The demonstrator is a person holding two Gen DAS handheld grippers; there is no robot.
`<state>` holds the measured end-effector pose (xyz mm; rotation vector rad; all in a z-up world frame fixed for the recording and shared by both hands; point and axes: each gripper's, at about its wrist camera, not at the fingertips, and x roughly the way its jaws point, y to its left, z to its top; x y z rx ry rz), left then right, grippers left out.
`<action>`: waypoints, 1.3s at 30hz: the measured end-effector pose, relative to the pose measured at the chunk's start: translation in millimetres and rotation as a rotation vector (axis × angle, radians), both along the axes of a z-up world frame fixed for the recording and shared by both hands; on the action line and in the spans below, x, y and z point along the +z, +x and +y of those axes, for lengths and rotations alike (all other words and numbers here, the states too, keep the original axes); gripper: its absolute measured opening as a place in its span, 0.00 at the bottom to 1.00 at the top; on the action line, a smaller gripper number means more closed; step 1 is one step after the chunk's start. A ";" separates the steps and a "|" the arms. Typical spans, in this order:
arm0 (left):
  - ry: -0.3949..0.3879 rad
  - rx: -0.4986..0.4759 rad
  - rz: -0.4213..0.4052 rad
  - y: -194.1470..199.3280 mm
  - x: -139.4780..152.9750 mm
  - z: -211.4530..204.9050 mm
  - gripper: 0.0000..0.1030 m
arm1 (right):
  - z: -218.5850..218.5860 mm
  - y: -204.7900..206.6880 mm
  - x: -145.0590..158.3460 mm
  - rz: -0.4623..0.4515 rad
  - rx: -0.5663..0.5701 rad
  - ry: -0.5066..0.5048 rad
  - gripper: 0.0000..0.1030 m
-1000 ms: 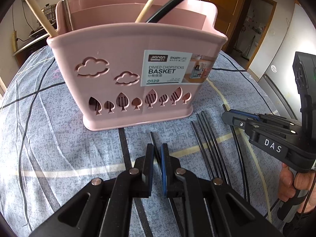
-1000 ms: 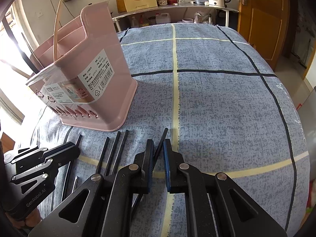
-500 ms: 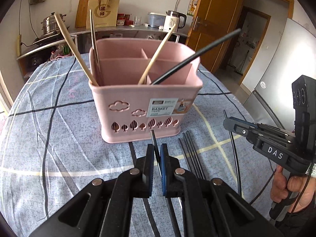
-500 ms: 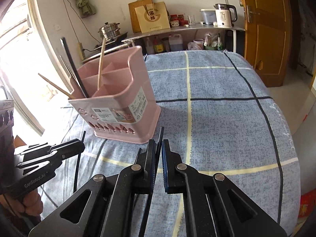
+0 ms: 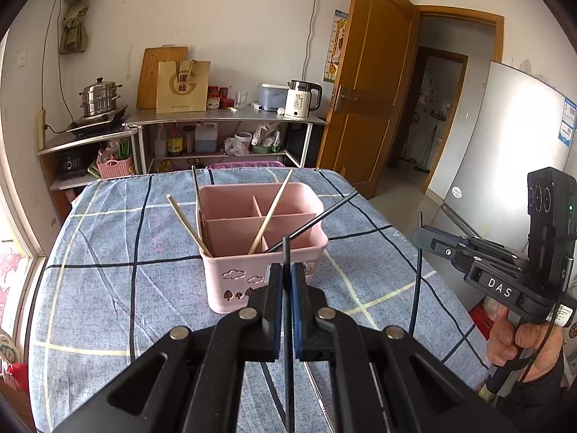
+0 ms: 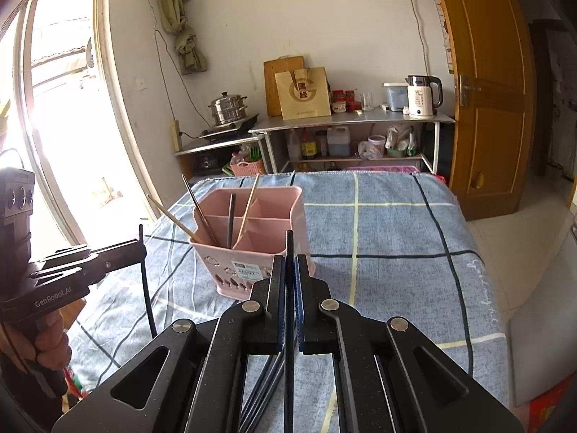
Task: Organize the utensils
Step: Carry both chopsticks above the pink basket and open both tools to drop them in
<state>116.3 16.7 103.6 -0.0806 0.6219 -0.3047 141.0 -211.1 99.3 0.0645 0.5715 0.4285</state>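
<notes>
Now both tools were raised above the table (image 5: 108, 288), which was covered with a blue checked cloth. The left hand-held gripper (image 5: 287, 278) had its jaws pressed together on a black chopstick (image 5: 286, 252) — the stick stood upright between the pads, and its tip rose a little above them. The right hand-held gripper (image 6: 289, 274) had just been closing, and it pinched a second black chopstick (image 6: 289, 241) in the same upright way. In the left wrist view this right tool (image 5: 425, 236) showed at the right side, with its stick (image 5: 418, 278) hanging down below the jaws and a hand (image 5: 519, 339) around the handle. In the right wrist view the left tool (image 6: 139, 250) showed at the left side, also with a thin stick (image 6: 146, 288) hanging down.

The pink divided basket (image 5: 216, 278) stood on the cloth beyond both tools, apart from them. Inside it several sticks leaned: two pale wooden chopsticks (image 5: 272, 213), one dark thin stick at the left wall, and one black chopstick (image 5: 324, 216) that reached out over the right rim. A few more black chopsticks (image 6: 263, 379) lay on the cloth just below the right tool — how many, I could not tell.

Behind the table a metal shelf (image 5: 223, 121) carried a white kettle (image 5: 301, 99), a paper bag (image 5: 183, 86) and a steel steamer pot (image 5: 99, 95).
</notes>
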 end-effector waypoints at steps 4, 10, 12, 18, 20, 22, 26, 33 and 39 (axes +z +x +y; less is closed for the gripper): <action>0.009 -0.006 -0.038 -5.0 13.8 2.0 0.05 | -1.1 -8.8 13.2 -0.039 -0.007 0.000 0.04; 0.013 -0.002 -0.063 -6.6 26.8 3.8 0.05 | -3.2 -11.4 21.7 -0.064 -0.011 -0.002 0.04; 0.016 -0.004 -0.063 -5.5 28.5 4.0 0.05 | -3.2 -11.7 23.7 -0.068 -0.009 -0.003 0.04; 0.022 -0.009 -0.065 -1.9 34.5 3.8 0.05 | 0.8 -14.5 35.6 -0.094 0.012 -0.006 0.04; 0.023 -0.012 -0.066 0.0 37.7 4.4 0.05 | 4.0 -15.1 41.0 -0.105 0.026 -0.006 0.04; 0.020 -0.017 -0.062 1.8 41.4 5.4 0.05 | 7.3 -13.4 45.6 -0.116 0.040 -0.006 0.04; 0.017 -0.014 -0.059 8.2 52.2 10.1 0.05 | 17.6 -12.2 57.8 -0.144 0.070 -0.002 0.04; 0.009 -0.007 -0.092 17.0 82.7 17.6 0.05 | 38.5 0.1 78.2 -0.188 0.111 0.022 0.04; 0.012 0.016 -0.132 28.3 107.5 26.1 0.05 | 55.1 13.1 91.6 -0.217 0.141 0.057 0.04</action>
